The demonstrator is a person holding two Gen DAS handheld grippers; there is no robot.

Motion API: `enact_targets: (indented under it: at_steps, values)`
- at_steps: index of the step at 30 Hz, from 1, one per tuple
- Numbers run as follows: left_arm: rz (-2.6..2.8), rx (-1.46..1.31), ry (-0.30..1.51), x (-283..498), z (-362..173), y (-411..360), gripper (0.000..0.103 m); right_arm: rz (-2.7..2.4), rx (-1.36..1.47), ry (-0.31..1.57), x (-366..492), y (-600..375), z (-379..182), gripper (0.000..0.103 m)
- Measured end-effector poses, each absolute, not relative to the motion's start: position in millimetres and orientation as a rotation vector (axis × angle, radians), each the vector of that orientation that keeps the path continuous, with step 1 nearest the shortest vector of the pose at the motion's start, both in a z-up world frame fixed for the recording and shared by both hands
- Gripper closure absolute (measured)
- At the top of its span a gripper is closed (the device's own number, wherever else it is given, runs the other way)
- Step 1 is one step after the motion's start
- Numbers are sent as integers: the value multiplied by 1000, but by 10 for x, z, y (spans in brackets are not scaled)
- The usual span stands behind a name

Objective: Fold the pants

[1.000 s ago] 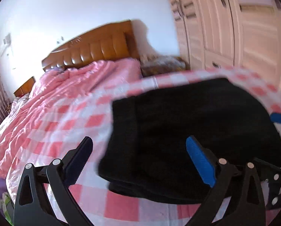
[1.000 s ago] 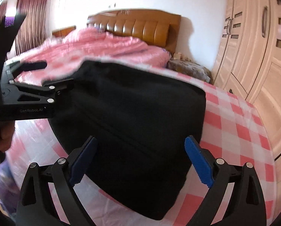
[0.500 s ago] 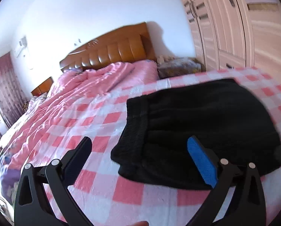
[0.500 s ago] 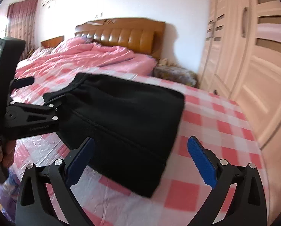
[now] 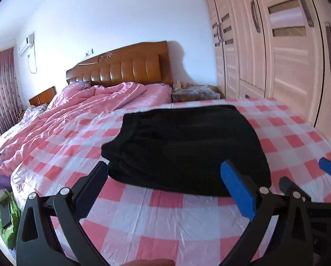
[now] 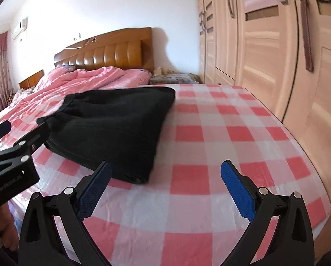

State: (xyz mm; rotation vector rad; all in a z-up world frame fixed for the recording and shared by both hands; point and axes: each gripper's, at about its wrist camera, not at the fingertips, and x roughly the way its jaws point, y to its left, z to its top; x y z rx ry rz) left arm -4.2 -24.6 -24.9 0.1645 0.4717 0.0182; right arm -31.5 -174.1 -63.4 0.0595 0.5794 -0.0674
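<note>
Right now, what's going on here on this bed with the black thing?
A person holding a claw in each hand is folding black pants on a pink-and-white checked sheet. The pants lie in a compact folded bundle, waistband toward the pink quilt. The left claw and the right claw are both open, hold nothing, and sit just short of the bundle's near edge.

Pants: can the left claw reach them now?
Probably yes. The left claw is open and points at the near edge of the folded pants; only bare checked cloth lies between.
</note>
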Motion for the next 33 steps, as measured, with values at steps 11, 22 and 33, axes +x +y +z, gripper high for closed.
enact_targets:
  at_steps: [11,22,33]
  values:
    - [15,123,540,-6,-418,-132,1,-61,8,608,-302,-1633,-750,7]
    - [43,68,559,1,-450,33,1,-22,-36,630,-286,-1489,-812,7]
    - [43,61,564,5,-452,63,1,-6,-50,644,-275,-1434,-831,7]
